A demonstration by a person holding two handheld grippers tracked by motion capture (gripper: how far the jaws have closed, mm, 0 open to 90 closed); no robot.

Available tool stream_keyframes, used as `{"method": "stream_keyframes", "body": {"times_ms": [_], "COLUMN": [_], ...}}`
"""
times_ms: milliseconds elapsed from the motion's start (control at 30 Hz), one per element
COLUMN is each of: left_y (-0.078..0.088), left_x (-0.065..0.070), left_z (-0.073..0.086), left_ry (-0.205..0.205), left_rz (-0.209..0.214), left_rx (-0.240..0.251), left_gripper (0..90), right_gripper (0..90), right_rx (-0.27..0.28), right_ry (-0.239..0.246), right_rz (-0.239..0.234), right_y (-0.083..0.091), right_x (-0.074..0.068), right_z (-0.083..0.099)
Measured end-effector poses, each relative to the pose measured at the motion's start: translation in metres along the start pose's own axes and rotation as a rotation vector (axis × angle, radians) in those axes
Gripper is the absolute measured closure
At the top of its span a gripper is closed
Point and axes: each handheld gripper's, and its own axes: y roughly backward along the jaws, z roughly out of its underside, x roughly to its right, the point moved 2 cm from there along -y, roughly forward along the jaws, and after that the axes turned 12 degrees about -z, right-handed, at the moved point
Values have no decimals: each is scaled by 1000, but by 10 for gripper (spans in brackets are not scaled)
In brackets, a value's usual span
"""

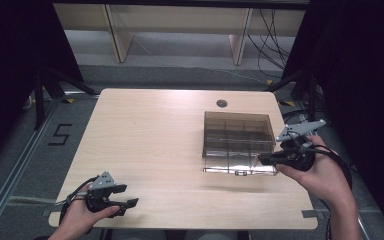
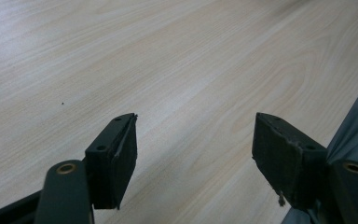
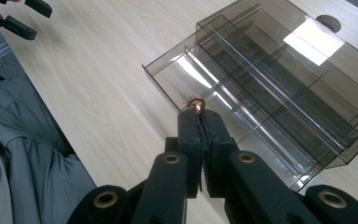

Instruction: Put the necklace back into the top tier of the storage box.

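A smoky clear plastic organiser box (image 1: 237, 131) with inner dividers stands on the right half of the wooden table (image 1: 150, 145). Its shallow drawer (image 1: 240, 167) is pulled out toward the near side. My right gripper (image 1: 261, 159) hovers over the drawer's right front corner. In the right gripper view its jaws (image 3: 199, 115) are pressed together on a small copper-coloured piece (image 3: 195, 102), which sticks out past the tips above the open drawer (image 3: 200, 79). My left gripper (image 1: 128, 196) rests at the table's near left corner, open, with only bare wood between its pads (image 2: 121, 154).
A round cable hole (image 1: 222, 103) lies behind the box. Wooden furniture legs and loose cables stand on the floor beyond the far edge. Dark stands flank both sides of the table. A grey garment (image 3: 23, 154) lies below the near edge.
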Motion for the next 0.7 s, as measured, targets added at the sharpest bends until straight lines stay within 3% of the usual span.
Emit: {"method": "stream_keyframes", "body": {"times_ms": [133, 167, 333, 400, 433, 567, 600, 633, 700], "left_y": [-1, 0, 0, 0, 0, 0, -1, 0, -1], "left_x": [1, 0, 1, 1, 1, 1, 1, 0, 1], "left_z": [0, 0, 0, 0, 0, 0, 0, 0, 0], "left_ry": [16, -1, 16, 16, 16, 16, 15, 0, 15], "left_rz": [2, 1, 2, 2, 2, 2, 2, 1, 2], "left_rx": [9, 0, 8, 8, 9, 9, 8, 0, 8], "left_gripper": [308, 308, 307, 308, 308, 308, 307, 307, 307], "right_gripper": [880, 880, 880, 880, 880, 880, 880, 880, 880], "right_rx": [-4, 13, -6, -2, 18, -2, -2, 0, -1], "right_ry": [-42, -54, -68, -81, -64, -102, -80, -86, -90], "right_rz": [17, 24, 34, 37, 58, 48, 60, 62, 64], "right_y": [1, -2, 1, 1, -1, 2, 2, 2, 2], "right_x": [2, 1, 6, 6, 9, 8, 11, 12, 13], "right_z": [2, 3, 4, 4, 5, 6, 6, 7, 7]}}
